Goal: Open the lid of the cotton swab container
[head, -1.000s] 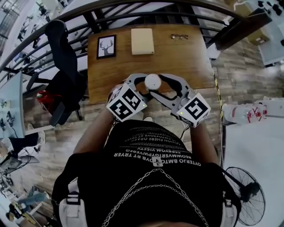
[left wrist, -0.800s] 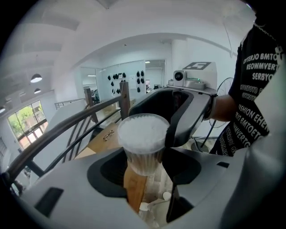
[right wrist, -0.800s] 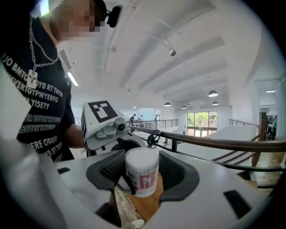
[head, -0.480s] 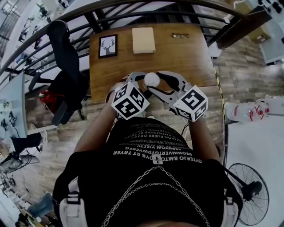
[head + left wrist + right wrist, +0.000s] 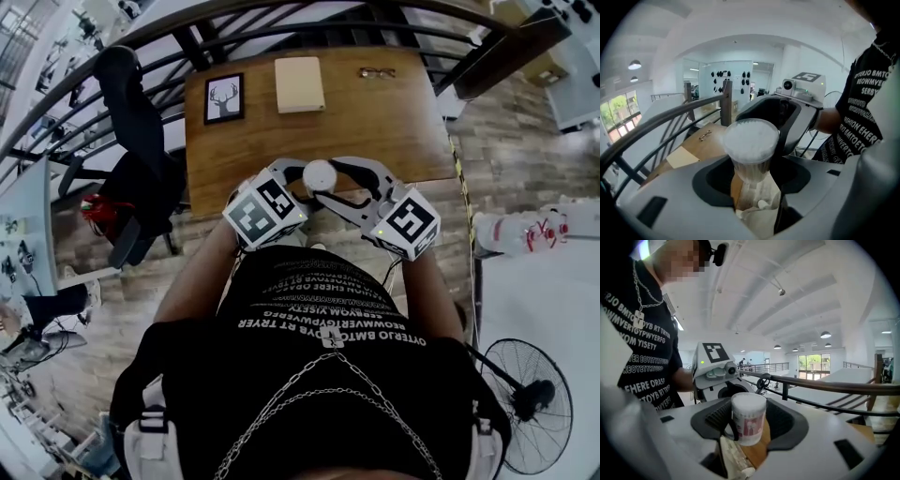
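Bright, even indoor daylight; windows [image 5: 813, 365] and ceiling lamps [image 5: 825, 334] blow out white in the right gripper view; heavy fisheye bending and dark vignetting at every edge. The swab container [image 5: 751, 143] is sharp in both gripper views, while the nearest jaw surfaces are soft; the black shirt [image 5: 384, 398] is underexposed in the head view.

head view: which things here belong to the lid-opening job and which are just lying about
Belongs to the job:
- cotton swab container
- its lid, still on

Just lying about:
- framed deer picture
- cream notebook
- glasses
- office chair, beside the table
- floor fan
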